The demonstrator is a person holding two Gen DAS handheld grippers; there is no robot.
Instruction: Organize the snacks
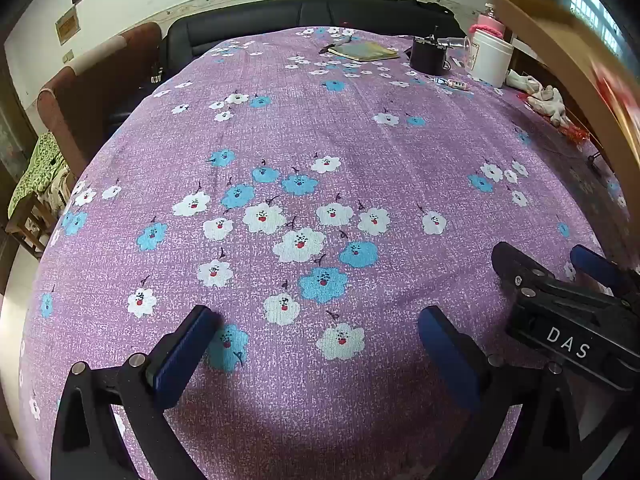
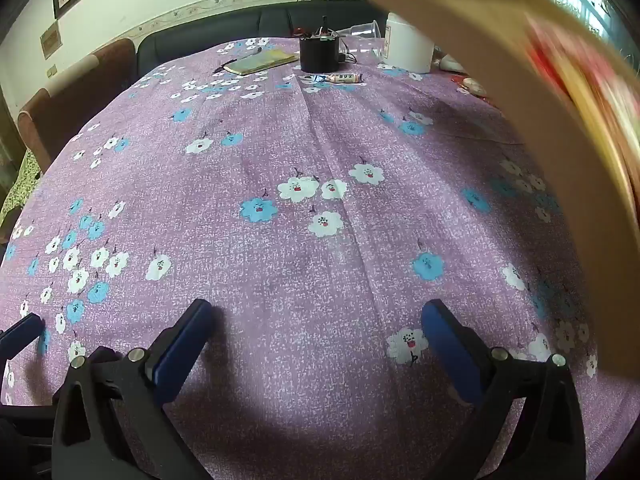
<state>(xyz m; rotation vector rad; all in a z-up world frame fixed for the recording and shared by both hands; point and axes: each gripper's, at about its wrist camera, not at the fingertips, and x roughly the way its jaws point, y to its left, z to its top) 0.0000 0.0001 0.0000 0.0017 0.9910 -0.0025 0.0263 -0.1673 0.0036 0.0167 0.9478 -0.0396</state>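
My left gripper [image 1: 316, 316] hangs open over a purple flowered tablecloth [image 1: 360, 128], nothing between its blue pads. My right gripper [image 2: 316, 308] is open too and empty, over the same cloth [image 2: 280, 128]. In the left wrist view the right gripper [image 1: 540, 258] shows close on the right. A tan box or tray [image 1: 560, 52] [image 2: 500, 60], blurred, fills the right edge, with red and yellow shapes inside that I cannot make out. A small wrapped pack [image 2: 340, 77] [image 1: 454, 83] lies at the far side.
At the far end stand a black can [image 2: 319, 54], a white jar [image 2: 408, 46], a clear cup [image 2: 366, 32] and a yellow notebook [image 2: 260, 62]. White cloth [image 1: 544, 98] lies far right. A brown chair [image 1: 100, 92] and a dark sofa [image 1: 280, 16] border the table.
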